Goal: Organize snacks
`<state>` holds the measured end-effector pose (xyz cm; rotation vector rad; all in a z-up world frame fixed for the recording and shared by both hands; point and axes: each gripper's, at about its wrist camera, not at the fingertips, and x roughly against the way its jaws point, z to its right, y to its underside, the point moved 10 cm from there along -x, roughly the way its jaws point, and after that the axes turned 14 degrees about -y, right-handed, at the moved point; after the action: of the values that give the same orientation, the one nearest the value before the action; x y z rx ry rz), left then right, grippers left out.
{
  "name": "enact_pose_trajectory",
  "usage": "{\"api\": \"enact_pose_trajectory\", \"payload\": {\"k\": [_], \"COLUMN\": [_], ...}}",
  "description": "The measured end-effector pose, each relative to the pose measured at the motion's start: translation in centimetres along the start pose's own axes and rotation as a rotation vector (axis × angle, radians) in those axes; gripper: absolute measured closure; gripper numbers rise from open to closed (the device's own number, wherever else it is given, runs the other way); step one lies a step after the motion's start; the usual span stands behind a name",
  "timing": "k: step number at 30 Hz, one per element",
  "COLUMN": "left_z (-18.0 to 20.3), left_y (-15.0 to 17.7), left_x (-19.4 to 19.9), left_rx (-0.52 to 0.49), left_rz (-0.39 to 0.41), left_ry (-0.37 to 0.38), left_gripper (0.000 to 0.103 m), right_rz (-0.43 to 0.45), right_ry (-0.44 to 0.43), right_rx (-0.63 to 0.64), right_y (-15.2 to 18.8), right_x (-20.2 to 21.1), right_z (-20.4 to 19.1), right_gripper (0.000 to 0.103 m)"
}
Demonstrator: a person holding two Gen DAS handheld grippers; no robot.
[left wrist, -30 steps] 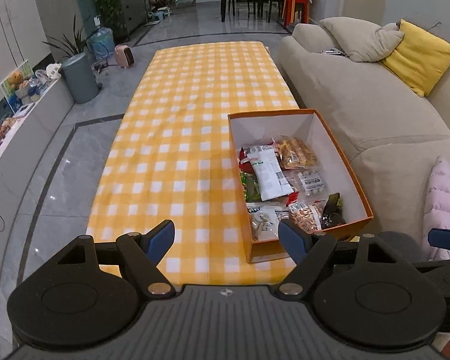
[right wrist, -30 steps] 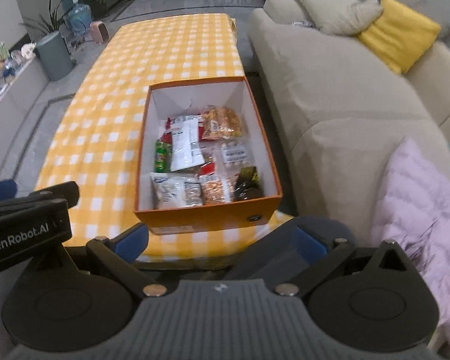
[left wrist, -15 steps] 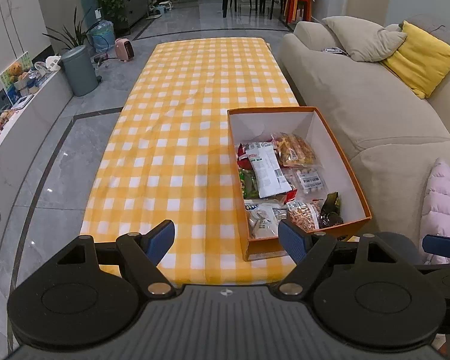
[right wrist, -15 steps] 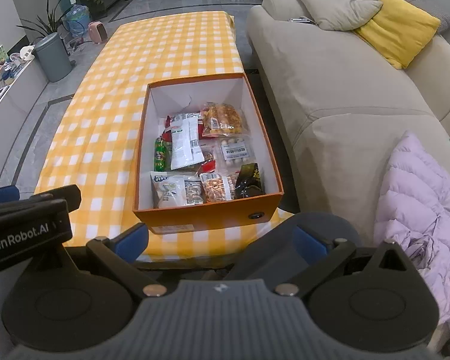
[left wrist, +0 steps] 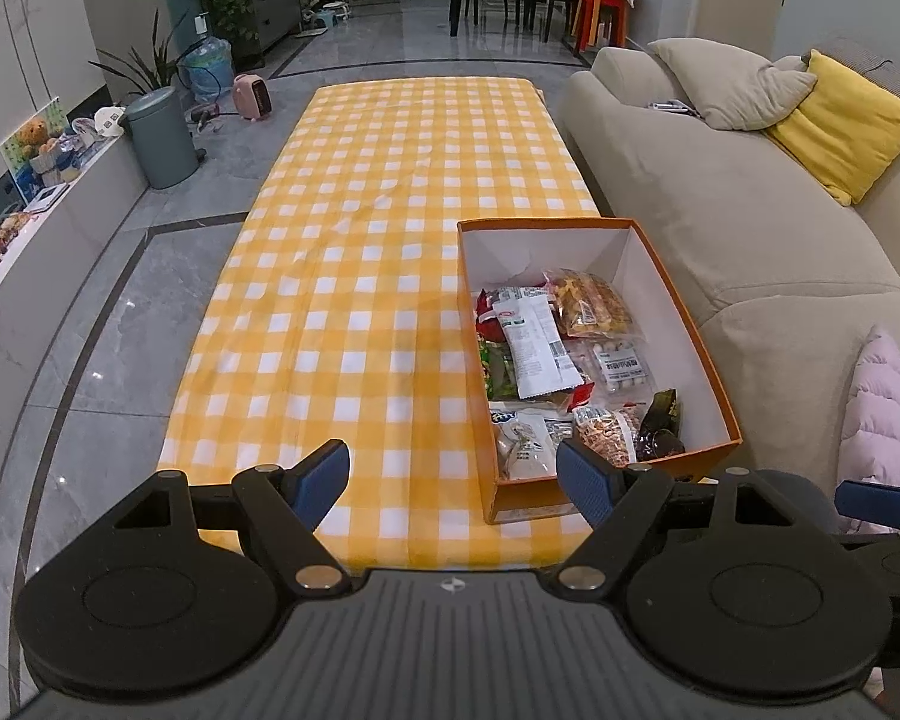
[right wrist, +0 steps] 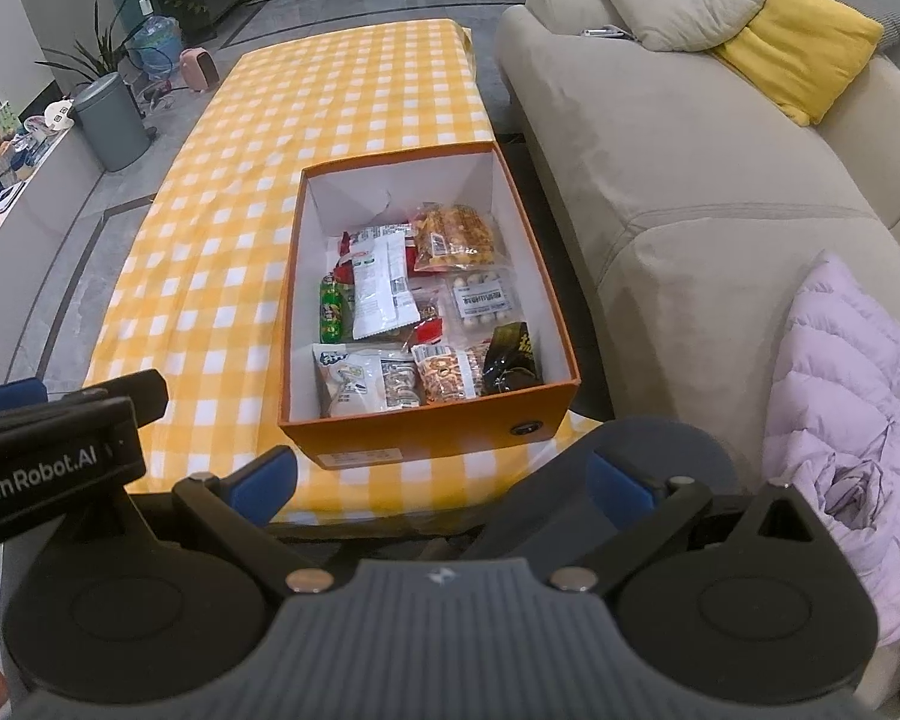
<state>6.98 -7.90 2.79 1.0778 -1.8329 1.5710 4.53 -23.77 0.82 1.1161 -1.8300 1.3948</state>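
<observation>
Floor (left wrist: 90, 324) of grey tile lies at the left, with a grey bin (left wrist: 161, 138) and a plant (left wrist: 144, 69) beside it. Next comes the tabletop (left wrist: 360, 252) under a yellow checked cloth, mostly bare. The left tool (left wrist: 453, 474) hovers above its near edge, wide open, with nothing between its blue fingers (left wrist: 324, 474). The box (right wrist: 438, 429), orange outside and white inside, stands on the near right part of the tabletop, close to the edge. The snacks (right wrist: 426, 306) lie inside it in a loose heap: a white packet (right wrist: 381, 288), a green one (right wrist: 332, 315), a clear bag of yellow pieces (right wrist: 459, 237) and a black packet (right wrist: 510, 357) at the near right corner. The right tool (right wrist: 444, 477) hangs just before the box, also wide open and holding nothing. A beige sofa (right wrist: 660, 138) with a yellow cushion (right wrist: 798, 42) is at the right, and a lilac jacket (right wrist: 852, 384) lies on it.
</observation>
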Motion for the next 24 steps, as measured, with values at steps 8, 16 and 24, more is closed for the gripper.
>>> {"api": "enact_pose_trajectory", "payload": {"k": [8,16,24], "left_z": [-0.05,-0.03,-0.03], "left_y": [-0.09,0.19,0.31], "left_x": [-0.1,-0.09,-0.13], "left_rx": [-0.008,-0.007,-0.007], "left_rz": [0.007,0.003,0.0], "left_ry": [-0.011,-0.012,-0.01], "left_gripper": [0.011,0.011,0.011], "right_rz": [0.002,-0.011,-0.013], "right_ry": [0.002,-0.007,-0.009], "right_rx": [0.002,-0.002,-0.006], "right_y": [0.04,0.21,0.31], "right_x": [-0.04,-0.26,-0.39], "right_z": [-0.05,0.02,0.12], "right_gripper": [0.003,0.003,0.003]}}
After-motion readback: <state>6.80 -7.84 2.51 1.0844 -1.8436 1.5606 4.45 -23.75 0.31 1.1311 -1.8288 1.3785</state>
